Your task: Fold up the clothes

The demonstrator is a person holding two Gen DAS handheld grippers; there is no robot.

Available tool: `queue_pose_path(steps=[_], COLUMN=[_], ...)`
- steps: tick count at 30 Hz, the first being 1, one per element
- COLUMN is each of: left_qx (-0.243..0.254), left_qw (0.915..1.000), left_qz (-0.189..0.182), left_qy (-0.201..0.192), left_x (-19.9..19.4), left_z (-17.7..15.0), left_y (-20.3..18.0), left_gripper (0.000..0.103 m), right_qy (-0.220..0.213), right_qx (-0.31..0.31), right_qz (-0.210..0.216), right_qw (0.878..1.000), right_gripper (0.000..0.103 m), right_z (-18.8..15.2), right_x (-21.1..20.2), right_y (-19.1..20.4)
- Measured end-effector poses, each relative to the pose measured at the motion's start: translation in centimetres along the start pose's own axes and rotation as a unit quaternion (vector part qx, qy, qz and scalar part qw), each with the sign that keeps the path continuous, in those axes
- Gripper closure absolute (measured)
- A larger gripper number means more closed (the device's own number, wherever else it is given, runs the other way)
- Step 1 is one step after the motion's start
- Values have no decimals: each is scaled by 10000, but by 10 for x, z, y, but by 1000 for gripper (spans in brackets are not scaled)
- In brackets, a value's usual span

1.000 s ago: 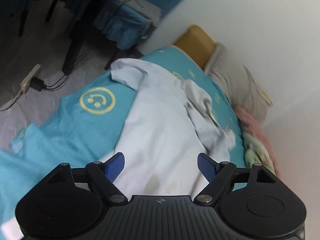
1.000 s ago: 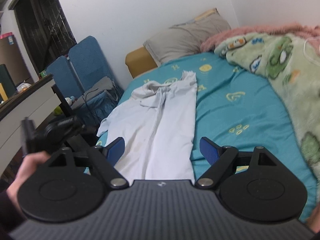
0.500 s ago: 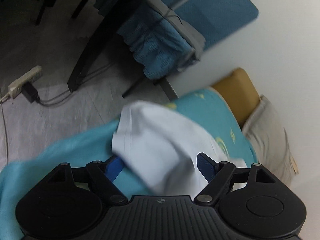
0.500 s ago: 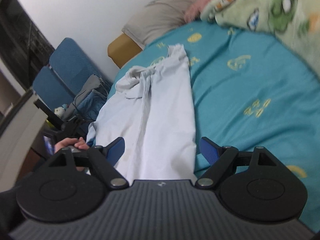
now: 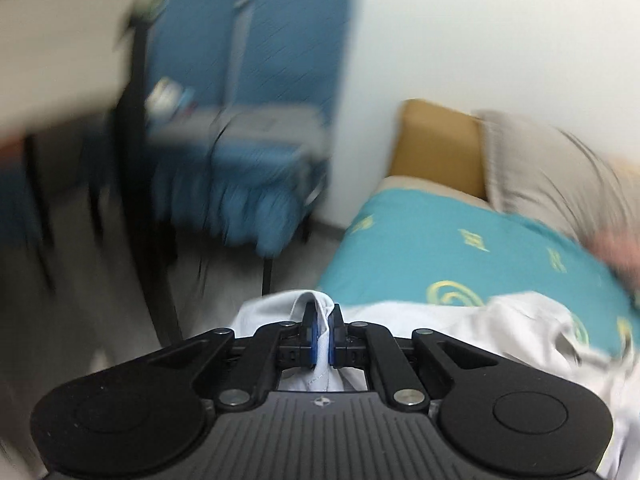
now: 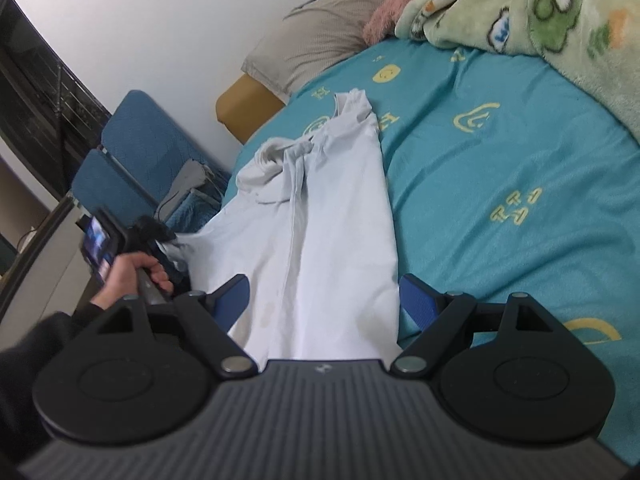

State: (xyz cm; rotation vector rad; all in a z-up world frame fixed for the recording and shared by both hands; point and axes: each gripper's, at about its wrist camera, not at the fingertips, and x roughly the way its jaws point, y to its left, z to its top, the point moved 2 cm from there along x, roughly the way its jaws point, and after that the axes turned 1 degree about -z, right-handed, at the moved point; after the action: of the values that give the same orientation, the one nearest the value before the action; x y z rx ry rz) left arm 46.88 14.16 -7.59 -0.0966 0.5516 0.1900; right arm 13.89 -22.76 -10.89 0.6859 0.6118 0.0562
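**Fold barely started: one edge pinched**

White shirt (image 6: 332, 216) lies lengthwise on the teal bed sheet (image 6: 500, 168), right side already tucked in. Left claw (image 5: 322, 330) clenched on its bed-edge sleeve/hem. Right claw (image 6: 324, 300) released, hovering over the hem. Cross-folds all remain.

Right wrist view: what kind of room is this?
Likely a bedroom: a bed with a teal patterned sheet, a beige pillow by the white wall, a green cartoon-print fleece blanket, blue padded chairs beside it.

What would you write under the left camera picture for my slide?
Left gripper pinches a fold of the white shirt at the edge of the teal bed.
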Motion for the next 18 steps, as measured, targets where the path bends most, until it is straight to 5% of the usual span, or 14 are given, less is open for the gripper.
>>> queue_pose_path(steps=[5,8,11,18], left_qx=[1786,2356,2406,1947], left_qw=[9825,9677,9629,9633], left_qz=[-449,-854,-1215,-1780], left_qy=[-291,-262,-83,493], left_x=[-49,-68,-79,-114], left_z=[17,4,-19,-60], left_y=[-101,-160,-201,-205], left_gripper=[98,98,96,56], right_qy=[-104,-187,-259,-315], right_qx=[-9,25,40,39], right_qz=[-111,-197,-222,-377], right_qw=[9999,9996,9994,9988], right_gripper=[20,19,19,19], right_z=[4,8,13,21], right_x=[-9,-13,-16,-9], right_y=[-6,-13,-20,-36])
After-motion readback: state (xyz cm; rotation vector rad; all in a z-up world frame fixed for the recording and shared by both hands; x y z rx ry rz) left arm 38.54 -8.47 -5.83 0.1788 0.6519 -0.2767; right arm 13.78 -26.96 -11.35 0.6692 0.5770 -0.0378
